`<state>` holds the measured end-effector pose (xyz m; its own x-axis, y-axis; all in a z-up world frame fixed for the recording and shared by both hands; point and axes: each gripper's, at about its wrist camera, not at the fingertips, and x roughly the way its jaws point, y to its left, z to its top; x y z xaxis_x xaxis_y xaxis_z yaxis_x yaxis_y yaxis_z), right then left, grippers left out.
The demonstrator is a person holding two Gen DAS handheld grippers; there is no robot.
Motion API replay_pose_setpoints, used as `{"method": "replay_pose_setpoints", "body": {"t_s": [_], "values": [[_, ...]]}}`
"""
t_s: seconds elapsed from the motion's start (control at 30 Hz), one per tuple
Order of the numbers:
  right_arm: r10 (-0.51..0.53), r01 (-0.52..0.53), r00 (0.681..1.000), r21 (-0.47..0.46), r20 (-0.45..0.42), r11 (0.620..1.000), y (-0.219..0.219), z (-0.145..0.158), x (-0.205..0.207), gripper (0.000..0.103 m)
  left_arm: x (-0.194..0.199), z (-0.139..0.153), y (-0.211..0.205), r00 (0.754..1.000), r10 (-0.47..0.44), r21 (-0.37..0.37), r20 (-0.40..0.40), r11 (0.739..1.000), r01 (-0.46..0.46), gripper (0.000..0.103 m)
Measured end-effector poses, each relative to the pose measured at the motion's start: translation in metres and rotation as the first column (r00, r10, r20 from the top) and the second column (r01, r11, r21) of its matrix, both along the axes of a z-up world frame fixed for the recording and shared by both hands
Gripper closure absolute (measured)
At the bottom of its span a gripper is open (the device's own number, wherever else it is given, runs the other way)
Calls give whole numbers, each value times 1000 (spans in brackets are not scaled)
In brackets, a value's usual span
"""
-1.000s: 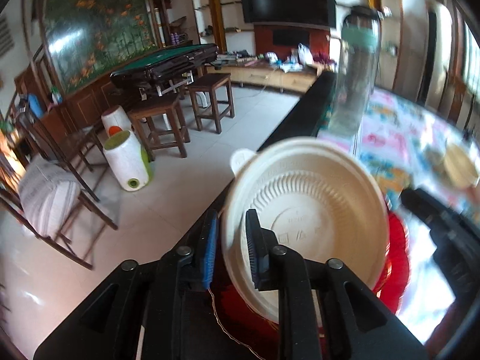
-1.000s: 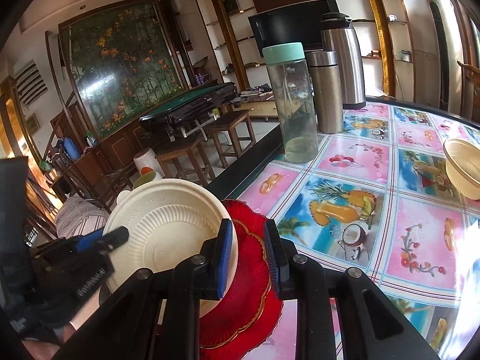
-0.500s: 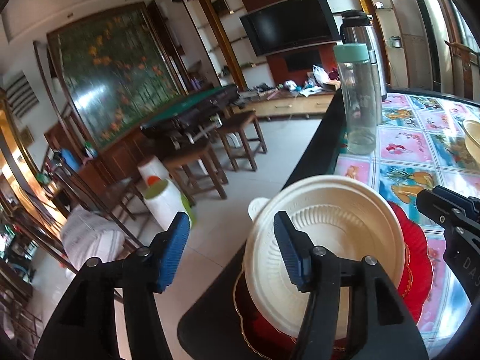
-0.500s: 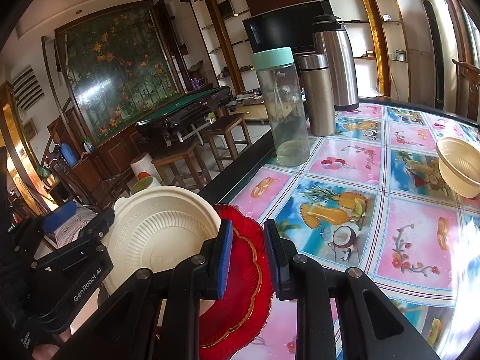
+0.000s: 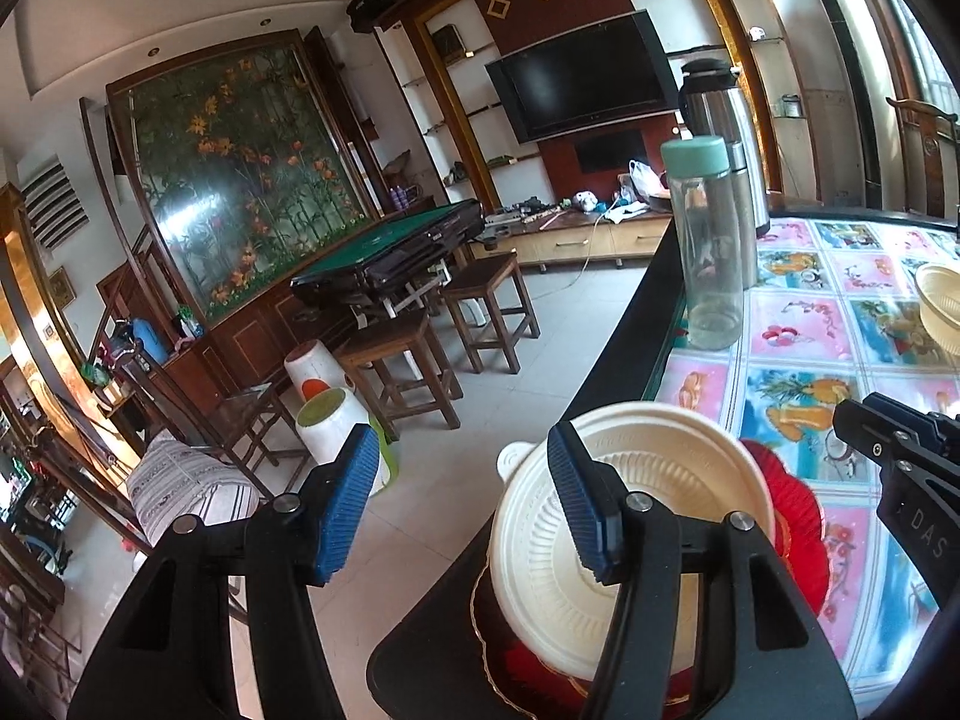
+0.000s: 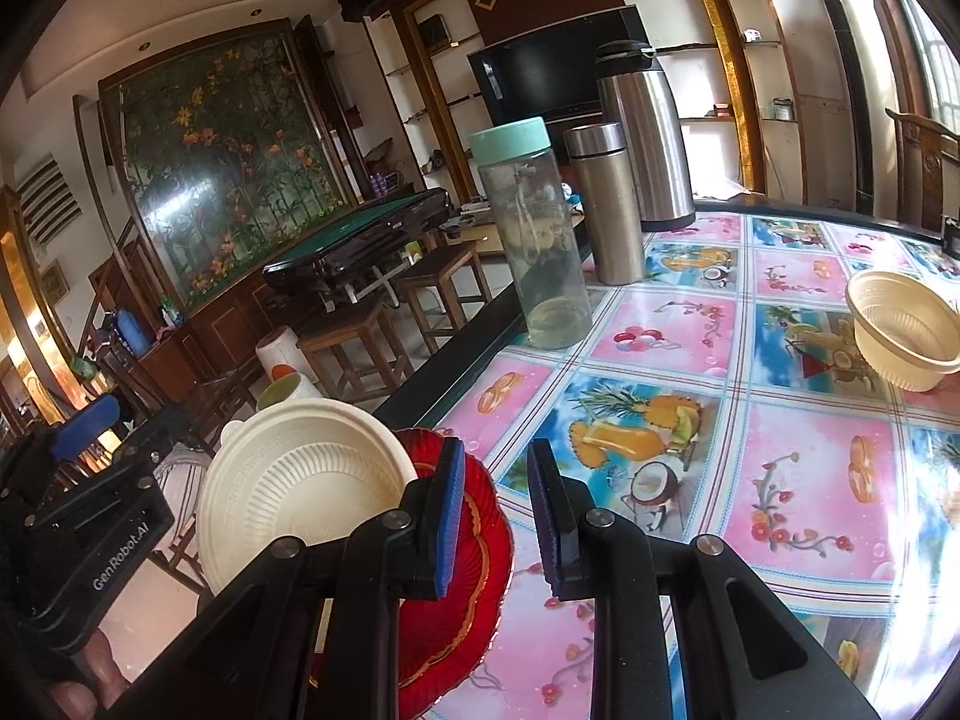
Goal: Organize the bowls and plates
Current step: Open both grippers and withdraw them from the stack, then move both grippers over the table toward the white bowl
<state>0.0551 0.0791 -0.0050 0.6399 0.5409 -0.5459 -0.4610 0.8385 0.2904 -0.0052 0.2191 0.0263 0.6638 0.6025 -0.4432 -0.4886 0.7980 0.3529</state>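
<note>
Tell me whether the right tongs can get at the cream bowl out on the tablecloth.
Probably yes: the right tongs are open and hold nothing, and only bare tablecloth lies between them and the cream bowl.

The round cream bowl [image 6: 300, 498] looks like matt moulded pulp or thin plastic, its wall finely ribbed. Beneath it, the scalloped red plate [image 6: 462, 588] is glossy translucent plastic with a gilt edge line. A second ribbed cream bowl [image 6: 900, 330], at 3 o'clock in the right wrist view, has the same dull finish. The fruit-printed pink and blue tablecloth [image 6: 798, 468] is smooth and shiny, catching glare. At 12 o'clock stand a clear cloudy plastic bottle with a matt mint-green cap [image 6: 540, 234], a brushed steel flask [image 6: 606, 204] and a polished steel thermos jug [image 6: 648, 138]. The gripper fingers [image 5: 351, 504] are matt black plastic with ridged blue rubbery pads [image 5: 573, 504]. The stools [image 5: 489, 312] are dark varnished wood.
</note>
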Motion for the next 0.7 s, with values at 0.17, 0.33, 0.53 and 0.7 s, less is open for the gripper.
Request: {"method": "replay_pose_setpoints", "body": {"t_s": [0.17, 0.33, 0.53, 0.7], "values": [[-24, 23, 1000, 20, 5, 1000, -16, 6, 3, 79, 4, 11, -17, 1000, -21, 16, 19, 1000, 21, 45], [-61, 60, 998, 30, 15, 998, -43, 11, 8, 79, 13, 23, -47, 997, -71, 33, 35, 997, 70, 45], [-149, 149, 988, 3, 48, 989, -91, 23, 16, 79, 31, 34, -101, 984, -176, 31, 40, 984, 174, 45], [-237, 249, 961, -68, 139, 966, -132, 37, 16, 78, 45, 40, -154, 962, -269, 54, 43, 962, 266, 42]]}}
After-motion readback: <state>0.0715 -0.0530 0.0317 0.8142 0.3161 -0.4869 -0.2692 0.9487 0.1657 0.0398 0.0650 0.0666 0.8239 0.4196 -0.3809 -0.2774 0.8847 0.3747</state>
